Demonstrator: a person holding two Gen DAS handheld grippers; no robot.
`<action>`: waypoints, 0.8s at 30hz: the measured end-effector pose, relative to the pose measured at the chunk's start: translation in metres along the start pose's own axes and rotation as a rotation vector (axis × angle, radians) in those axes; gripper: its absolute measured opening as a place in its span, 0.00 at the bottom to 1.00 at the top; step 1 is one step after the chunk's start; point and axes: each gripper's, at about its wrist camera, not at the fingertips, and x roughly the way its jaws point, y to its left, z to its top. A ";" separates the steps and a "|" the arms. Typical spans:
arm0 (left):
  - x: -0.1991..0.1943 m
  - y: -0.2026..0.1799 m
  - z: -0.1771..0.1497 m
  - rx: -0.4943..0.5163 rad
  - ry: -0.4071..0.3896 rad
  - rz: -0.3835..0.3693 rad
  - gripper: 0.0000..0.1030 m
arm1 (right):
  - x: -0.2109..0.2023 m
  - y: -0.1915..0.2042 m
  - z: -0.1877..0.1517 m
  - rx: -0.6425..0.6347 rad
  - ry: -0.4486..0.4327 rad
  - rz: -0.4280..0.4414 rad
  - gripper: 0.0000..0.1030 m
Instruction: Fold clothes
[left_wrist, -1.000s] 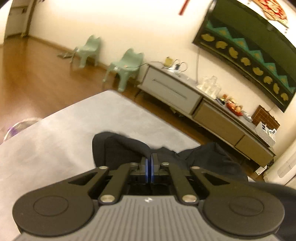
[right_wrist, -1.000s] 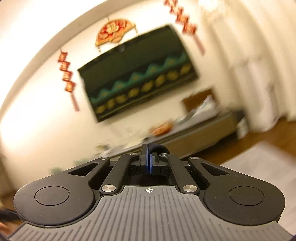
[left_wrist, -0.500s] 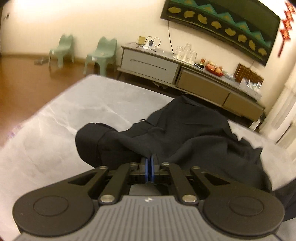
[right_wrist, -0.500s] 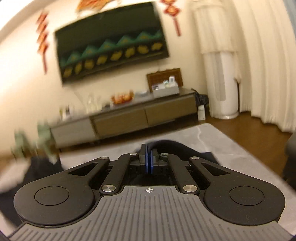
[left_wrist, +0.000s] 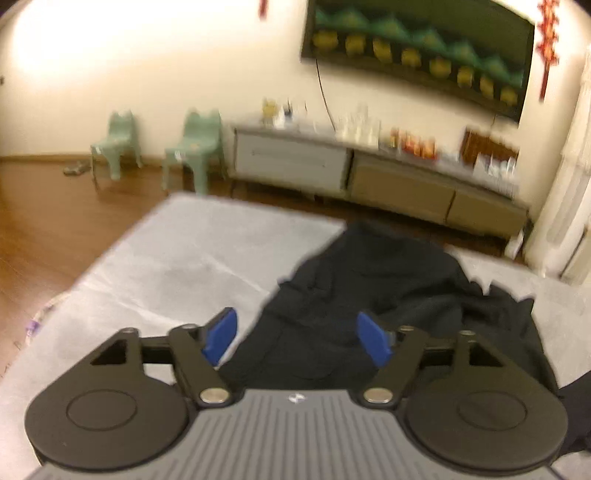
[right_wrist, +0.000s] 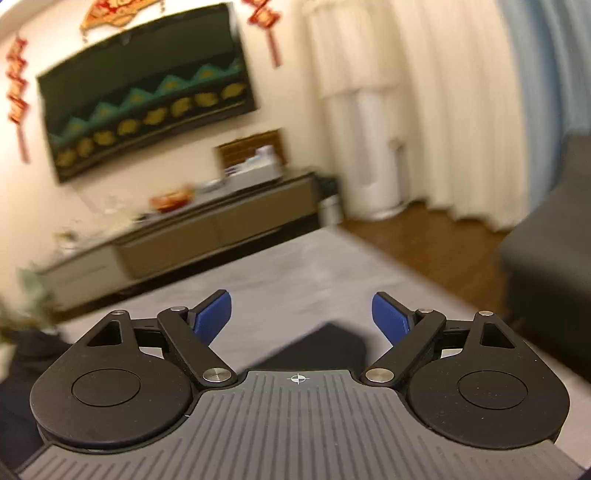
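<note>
A black garment (left_wrist: 388, 288) lies crumpled on the grey tabletop (left_wrist: 184, 258), spreading from the middle toward the right. My left gripper (left_wrist: 297, 334) hangs just above its near edge; its jaws are opening, the blue pads (left_wrist: 221, 334) stand wide apart and the cloth lies below them, not pinched. In the right wrist view a corner of the black garment (right_wrist: 321, 347) shows under my right gripper (right_wrist: 301, 317), whose jaws are opening too, with nothing pressed between the pads (right_wrist: 391, 317). More dark cloth (right_wrist: 22, 354) sits at the left edge.
A low TV cabinet (left_wrist: 369, 181) with clutter on top runs along the far wall under a dark wall hanging (left_wrist: 417, 51). Two green child chairs (left_wrist: 195, 147) stand on the wooden floor at left. A dark sofa (right_wrist: 554, 258) and white curtains (right_wrist: 424, 110) lie to the right.
Both grippers went from shut on the black garment to wide open, letting it drop onto the table. The right gripper tipped down toward the table; the left view levelled out.
</note>
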 end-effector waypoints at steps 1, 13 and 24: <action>0.021 -0.010 0.006 0.028 0.024 0.020 0.73 | 0.013 0.015 -0.001 -0.006 0.023 0.062 0.85; 0.184 -0.024 0.016 -0.023 0.242 0.092 0.85 | 0.208 0.197 -0.076 -0.235 0.462 0.391 0.84; 0.097 -0.024 0.050 -0.124 -0.029 0.167 0.00 | 0.140 0.223 -0.025 -0.529 0.033 0.294 0.05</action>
